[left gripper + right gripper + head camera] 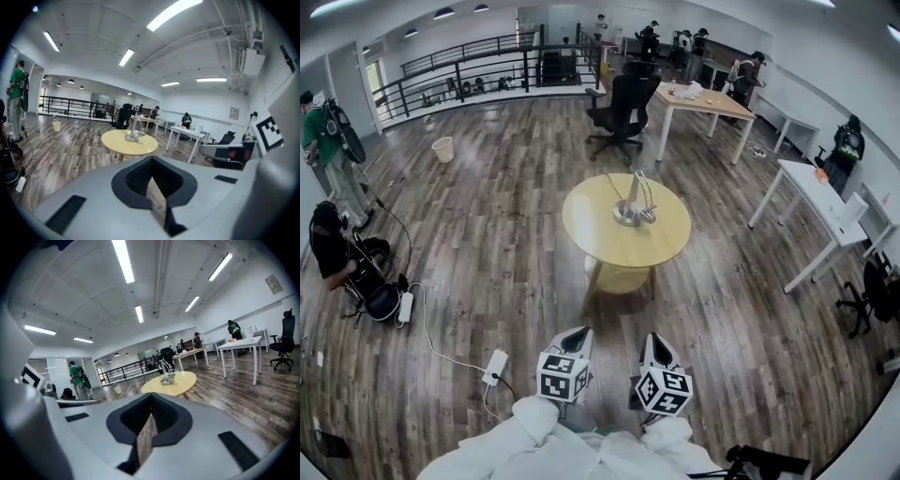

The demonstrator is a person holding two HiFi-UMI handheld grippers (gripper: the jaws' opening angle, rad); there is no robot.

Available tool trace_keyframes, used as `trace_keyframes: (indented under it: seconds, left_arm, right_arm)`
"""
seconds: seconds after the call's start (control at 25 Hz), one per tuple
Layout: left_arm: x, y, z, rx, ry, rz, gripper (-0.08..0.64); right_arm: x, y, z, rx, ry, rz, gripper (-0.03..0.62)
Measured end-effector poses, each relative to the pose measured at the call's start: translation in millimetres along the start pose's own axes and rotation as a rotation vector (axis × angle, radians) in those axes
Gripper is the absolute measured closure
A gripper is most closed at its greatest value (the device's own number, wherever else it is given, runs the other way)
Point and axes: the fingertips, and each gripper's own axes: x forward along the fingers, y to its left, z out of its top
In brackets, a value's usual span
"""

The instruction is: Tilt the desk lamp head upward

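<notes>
A silver desk lamp [632,201] stands on a round yellow table [600,234] in the middle of the room; its thin arm rises from a round base and its head hangs low on the right. The same lamp [133,131] shows small and far off in the left gripper view, and the lamp [166,374] likewise in the right gripper view. My left gripper [579,337] and right gripper [654,345] hang side by side near my body, well short of the table. Both are shut with nothing between their jaws.
A black office chair [623,108] and a wooden-topped desk [705,98] stand beyond the table. White desks [825,202] line the right wall. A power strip and cable [494,367] lie on the wood floor to my left. People stand and sit at the left edge [328,150].
</notes>
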Motion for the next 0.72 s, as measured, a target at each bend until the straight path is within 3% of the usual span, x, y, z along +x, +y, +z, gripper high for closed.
trace_keyframes:
  seconds: [0.24, 0.72]
  left_arm:
    - [38, 9, 10, 0.007, 0.009, -0.026, 0.561]
    - [121, 61, 68, 0.019, -0.025, -0.047, 0.561]
  right_arm:
    - [34, -13, 9, 0.019, 0.0, -0.026, 0.58]
    - [127, -22, 46, 0.073, -0.013, -0.049, 0.58]
